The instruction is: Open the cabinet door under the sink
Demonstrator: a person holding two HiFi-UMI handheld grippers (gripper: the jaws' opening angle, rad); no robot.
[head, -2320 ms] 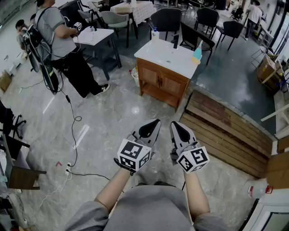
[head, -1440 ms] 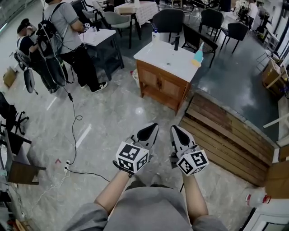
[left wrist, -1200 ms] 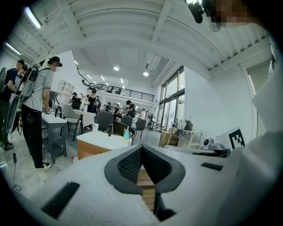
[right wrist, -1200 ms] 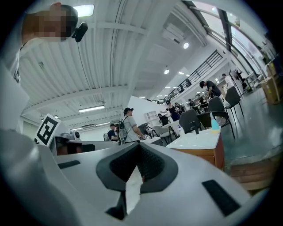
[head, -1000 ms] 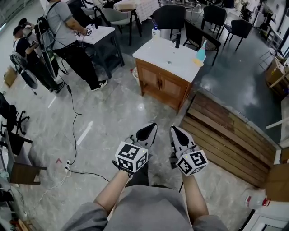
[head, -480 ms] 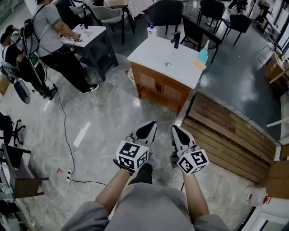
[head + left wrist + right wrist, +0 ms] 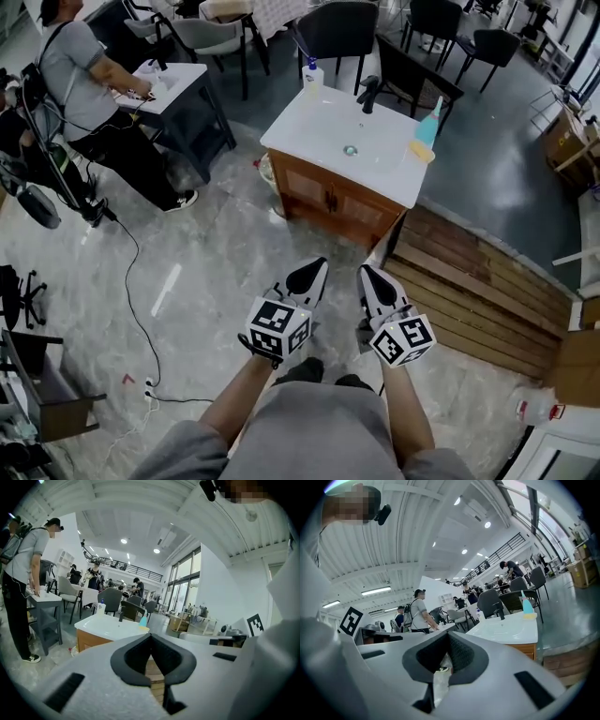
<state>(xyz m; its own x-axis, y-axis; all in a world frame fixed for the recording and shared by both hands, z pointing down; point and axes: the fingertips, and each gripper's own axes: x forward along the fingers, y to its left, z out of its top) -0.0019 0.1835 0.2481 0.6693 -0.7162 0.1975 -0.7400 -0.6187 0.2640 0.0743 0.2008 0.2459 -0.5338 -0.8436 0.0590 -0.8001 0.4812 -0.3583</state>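
A wooden cabinet (image 7: 330, 200) with two shut doors stands under a white sink top (image 7: 349, 148), a few steps ahead on the marble floor. Both grippers are held side by side at waist height and point toward it, well short of it. My left gripper (image 7: 310, 275) is shut and holds nothing; my right gripper (image 7: 371, 278) is also shut and holds nothing. In the left gripper view the cabinet (image 7: 90, 640) shows left of the closed tips of the left gripper (image 7: 151, 636). In the right gripper view the sink top (image 7: 509, 626) lies right of the right gripper (image 7: 449, 636).
A black faucet (image 7: 369, 92), a blue bottle (image 7: 428, 127) and a soap bottle (image 7: 311, 74) stand on the sink top. A person (image 7: 89, 89) works at a small white table at the left. A cable (image 7: 134, 281) crosses the floor. Wooden planks (image 7: 473, 281) lie at the right. Chairs stand behind.
The sink cabinet has come nearer and grown larger in the head view as both grippers moved forward together. Both stay shut and side by side.
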